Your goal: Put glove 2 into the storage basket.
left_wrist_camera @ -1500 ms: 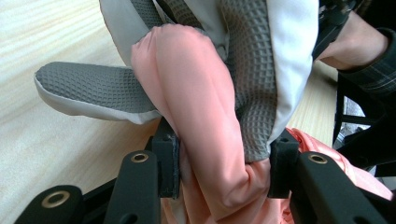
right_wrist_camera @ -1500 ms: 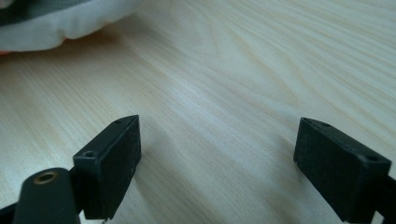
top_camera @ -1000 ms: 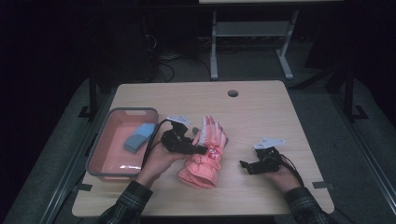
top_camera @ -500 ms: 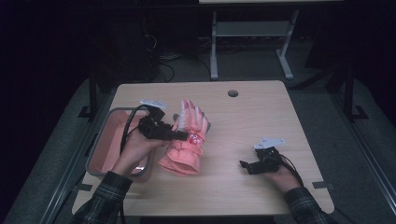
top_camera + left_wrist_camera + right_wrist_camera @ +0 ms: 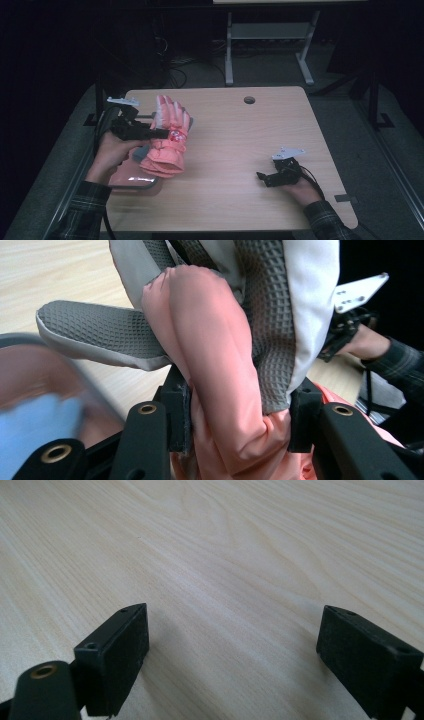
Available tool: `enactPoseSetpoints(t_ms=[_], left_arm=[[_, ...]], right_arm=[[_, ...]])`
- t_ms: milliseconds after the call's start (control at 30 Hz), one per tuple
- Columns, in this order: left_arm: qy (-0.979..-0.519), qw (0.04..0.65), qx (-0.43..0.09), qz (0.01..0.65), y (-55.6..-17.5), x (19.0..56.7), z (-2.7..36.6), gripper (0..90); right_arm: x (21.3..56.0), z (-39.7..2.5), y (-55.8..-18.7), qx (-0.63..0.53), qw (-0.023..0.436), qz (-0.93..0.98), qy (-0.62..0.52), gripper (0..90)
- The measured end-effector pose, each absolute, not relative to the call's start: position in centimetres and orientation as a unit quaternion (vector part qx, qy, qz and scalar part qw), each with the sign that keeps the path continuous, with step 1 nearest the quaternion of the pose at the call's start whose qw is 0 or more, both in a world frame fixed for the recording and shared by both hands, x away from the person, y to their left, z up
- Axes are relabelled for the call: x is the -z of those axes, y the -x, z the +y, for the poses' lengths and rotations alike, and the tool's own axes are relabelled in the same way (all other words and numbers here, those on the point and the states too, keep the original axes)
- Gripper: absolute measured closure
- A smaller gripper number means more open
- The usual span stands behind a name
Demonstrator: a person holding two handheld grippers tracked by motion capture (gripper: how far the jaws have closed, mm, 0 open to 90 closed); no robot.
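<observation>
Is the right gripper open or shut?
Open. The right gripper has its jaws wide apart over bare table, nothing between them.

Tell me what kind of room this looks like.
Probably a lab or workshop set up for recording, not a home: a bare wooden table under dim light, loose cables on the carpet behind it, and a metal bench frame farther back.

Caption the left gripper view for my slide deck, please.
Left gripper shut on a pink-and-grey glove, lifted above the wooden table.

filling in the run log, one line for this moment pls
left gripper: shut on pink glove, lifted over tray | right gripper: open, resting on table
</observation>
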State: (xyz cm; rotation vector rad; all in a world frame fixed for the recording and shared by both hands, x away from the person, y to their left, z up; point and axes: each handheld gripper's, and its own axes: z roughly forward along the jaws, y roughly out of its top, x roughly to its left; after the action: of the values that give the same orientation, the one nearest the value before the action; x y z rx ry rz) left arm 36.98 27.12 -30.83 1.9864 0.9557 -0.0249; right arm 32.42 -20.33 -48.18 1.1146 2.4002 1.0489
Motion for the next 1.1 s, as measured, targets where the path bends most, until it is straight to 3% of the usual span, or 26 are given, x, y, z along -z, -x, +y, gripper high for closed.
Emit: enactPoseSetpoints(t_ms=[567, 1100], left_arm=[[-0.784, 0.431, -0.022, 0.447, -37.2, 32.6, 34.9, 55.7], [-0.81, 0.365, -0.004, 0.458, -39.0, 37.8, 33.6, 54.8]], right_arm=[[48.2, -20.3, -32.4, -0.365, 0.148, 0.833, -0.389, 12.8], [48.2, -20.3, -32.4, -0.365, 0.148, 0.833, -0.389, 12.8]])
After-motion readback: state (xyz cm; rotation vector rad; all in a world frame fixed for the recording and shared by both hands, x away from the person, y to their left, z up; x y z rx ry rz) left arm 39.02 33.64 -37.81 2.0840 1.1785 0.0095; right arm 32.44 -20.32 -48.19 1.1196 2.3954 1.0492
